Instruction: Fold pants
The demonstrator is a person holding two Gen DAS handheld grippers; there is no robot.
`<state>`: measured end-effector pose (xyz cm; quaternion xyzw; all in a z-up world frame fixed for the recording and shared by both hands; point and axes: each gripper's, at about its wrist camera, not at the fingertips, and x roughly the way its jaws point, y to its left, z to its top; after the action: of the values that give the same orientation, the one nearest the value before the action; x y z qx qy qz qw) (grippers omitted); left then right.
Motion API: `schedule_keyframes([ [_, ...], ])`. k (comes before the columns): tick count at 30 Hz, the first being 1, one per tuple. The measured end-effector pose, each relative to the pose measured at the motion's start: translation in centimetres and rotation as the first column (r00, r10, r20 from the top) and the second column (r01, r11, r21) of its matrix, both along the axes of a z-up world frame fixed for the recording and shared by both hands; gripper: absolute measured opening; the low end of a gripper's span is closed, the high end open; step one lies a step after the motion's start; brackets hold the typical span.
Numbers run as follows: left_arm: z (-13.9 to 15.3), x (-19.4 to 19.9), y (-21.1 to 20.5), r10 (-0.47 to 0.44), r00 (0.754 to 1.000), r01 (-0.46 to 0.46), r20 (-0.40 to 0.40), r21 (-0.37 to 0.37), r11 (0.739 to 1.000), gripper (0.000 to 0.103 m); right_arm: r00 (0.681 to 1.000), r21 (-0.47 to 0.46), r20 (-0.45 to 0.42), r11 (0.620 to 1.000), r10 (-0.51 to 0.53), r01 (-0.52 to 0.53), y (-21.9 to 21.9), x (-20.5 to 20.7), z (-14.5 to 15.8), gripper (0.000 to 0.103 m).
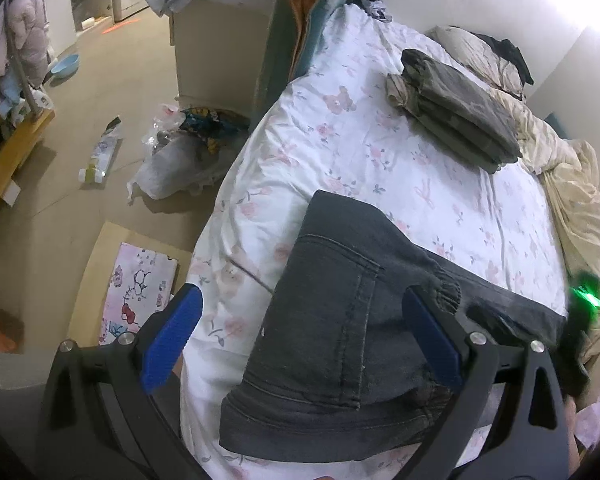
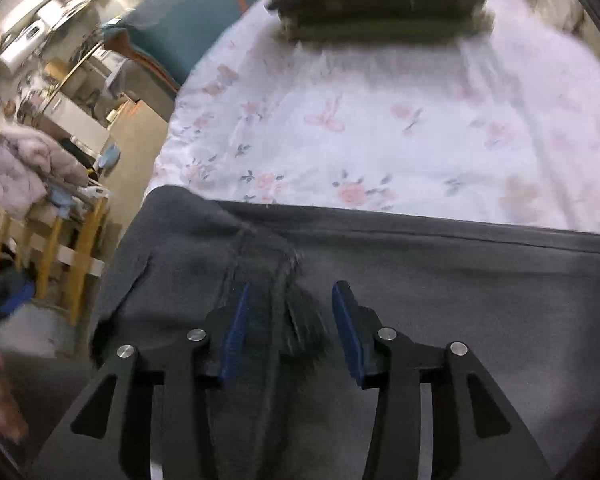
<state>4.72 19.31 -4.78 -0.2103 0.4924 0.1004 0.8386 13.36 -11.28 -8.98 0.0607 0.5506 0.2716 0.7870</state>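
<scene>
Two grippers over one garment, and neither has a bite on it. The dark grey denim pants (image 1: 340, 320) lie flat on the white bedsheet with pink flowers (image 1: 380, 160), waistband end nearest the left wrist camera, back pocket up, the legs running off past the right-hand finger of that tool. The left gripper (image 1: 300, 340) hangs spread wide, its blue pads straddling the seat of the pants: one pad sits out over bare sheet, the other above the elastic bunching at the far side. Released, nothing clamped.

Over to the right gripper (image 2: 290, 328). Its fingers are parted too, with a ridge of seam and frayed cloth running up between them. I judge it is lined up there to pinch that ridge, since the seam gives a firm line to fold along. The right view is blurred, so whether the pads touch the cloth, I cannot tell.

Beyond the fingertips in both views rests a folded stack of olive-green clothes (image 1: 456, 116), well apart from the pants. That leaves bare sheet ahead for the fold to land on.
</scene>
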Motion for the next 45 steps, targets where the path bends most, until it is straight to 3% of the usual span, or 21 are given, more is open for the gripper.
schedule_keyframes([
  [2,-0.1,0.1,-0.4,-0.011,1.000,0.011,-0.003,0.005,1.000,0.099,0.997,0.032,-0.011,0.997,0.076,-0.076,1.1,-2.6,0.6,0.044],
  [4,-0.3,0.4,-1.2,-0.039,0.999,0.039,-0.017,0.013,0.999,0.099,0.992,-0.009,-0.012,0.992,0.129,-0.129,2.2,-5.0,0.1,0.039],
  [6,-0.8,0.6,-2.3,-0.075,0.996,0.076,-0.038,0.037,0.996,0.099,0.987,-0.095,-0.043,0.982,0.158,-0.161,3.6,-6.8,-2.3,0.029],
  [8,-1.2,0.7,-3.0,-0.102,0.993,0.105,-0.055,0.054,0.993,0.099,0.988,-0.185,-0.077,0.971,0.137,-0.149,4.1,-7.7,-6.0,0.028],
  [10,-1.6,0.7,-3.6,-0.128,0.989,0.132,-0.069,0.060,0.989,0.099,0.991,-0.156,-0.064,0.980,0.117,-0.126,3.5,-7.7,-6.4,0.031],
  [14,-1.8,0.2,-4.7,-0.174,0.983,0.178,-0.067,0.061,0.982,0.099,0.995,0.020,-0.095,1.000,-0.007,0.009,-0.8,-7.6,-3.1,0.032],
  [16,-1.5,0.1,-6.3,-0.230,0.972,0.232,-0.050,0.049,0.971,0.099,0.991,0.106,-0.082,0.988,-0.106,0.114,-4.5,-8.4,-1.2,0.038],
  [18,-1.1,0.2,-8.9,-0.292,0.956,0.293,-0.028,0.092,0.952,0.099,0.970,0.188,-0.125,0.955,-0.208,0.229,-7.9,-9.4,-0.7,0.042],
  [20,-1.2,0.2,-10.9,-0.313,0.950,0.312,-0.016,0.121,0.942,0.099,0.926,0.259,-0.206,0.895,-0.316,0.363,-11.0,-11.1,-1.3,0.062],
  [23,-2.7,0.3,-13.4,-0.320,0.947,0.320,-0.008,0.041,0.946,0.097,0.845,0.305,-0.334,0.800,-0.419,0.517,-13.4,-13.9,-3.8,0.069],
  [26,-5.2,0.0,-15.8,-0.331,0.944,0.331,-0.016,0.001,0.944,0.094,0.760,0.318,-0.468,0.716,-0.451,0.621,-13.8,-16.2,-7.6,0.073],
  [29,-8.3,-0.2,-17.9,-0.351,0.934,0.350,-0.070,-0.034,0.936,0.093,0.692,0.335,-0.540,0.633,-0.479,0.698,-14.6,-17.0,-10.7,0.079],
  [30,-9.4,-0.3,-18.6,-0.350,0.931,0.351,-0.103,-0.012,0.936,0.093,0.670,0.361,-0.543,0.580,-0.505,0.730,-15.6,-17.1,-11.1,0.079],
  [33,-10.7,-0.2,-18.8,-0.347,0.927,0.351,-0.142,0.006,0.936,0.092,0.602,0.346,-0.456,0.493,-0.656,0.798,-20.0,-16.9,-9.8,0.079],
  [35,-10.6,0.0,-18.5,-0.346,0.928,0.348,-0.140,-0.012,0.938,0.092,0.485,0.329,-0.422,0.370,-0.766,0.869,-24.8,-16.6,-9.7,0.079],
  [37,-10.5,0.1,-18.3,-0.347,0.928,0.347,-0.138,-0.024,0.938,0.092,0.359,0.342,-0.447,0.214,-0.820,0.915,-29.8,-16.1,-10.3,0.079],
  [38,-10.5,0.1,-18.3,-0.347,0.928,0.347,-0.137,-0.024,0.937,0.092,0.313,0.342,-0.443,0.164,-0.840,0.925,-31.7,-15.7,-10.2,0.079],
  [40,-10.5,0.2,-18.5,-0.353,0.925,0.355,-0.141,-0.013,0.935,0.092,0.252,0.326,-0.396,0.122,-0.883,0.938,-35.7,-14.3,-9.3,0.079],
  [42,-10.4,0.1,-18.3,-0.363,0.921,0.366,-0.144,-0.003,0.931,0.092,0.224,0.328,-0.353,0.104,-0.908,0.939,-38.4,-13.5,-8.5,0.079],
  [45,-10.5,0.1,-18.5,-0.366,0.919,0.369,-0.145,-0.005,0.929,0.092,0.153,0.316,-0.283,0.059,-0.947,0.947,-42.0,-13.1,-7.4,0.079],
])
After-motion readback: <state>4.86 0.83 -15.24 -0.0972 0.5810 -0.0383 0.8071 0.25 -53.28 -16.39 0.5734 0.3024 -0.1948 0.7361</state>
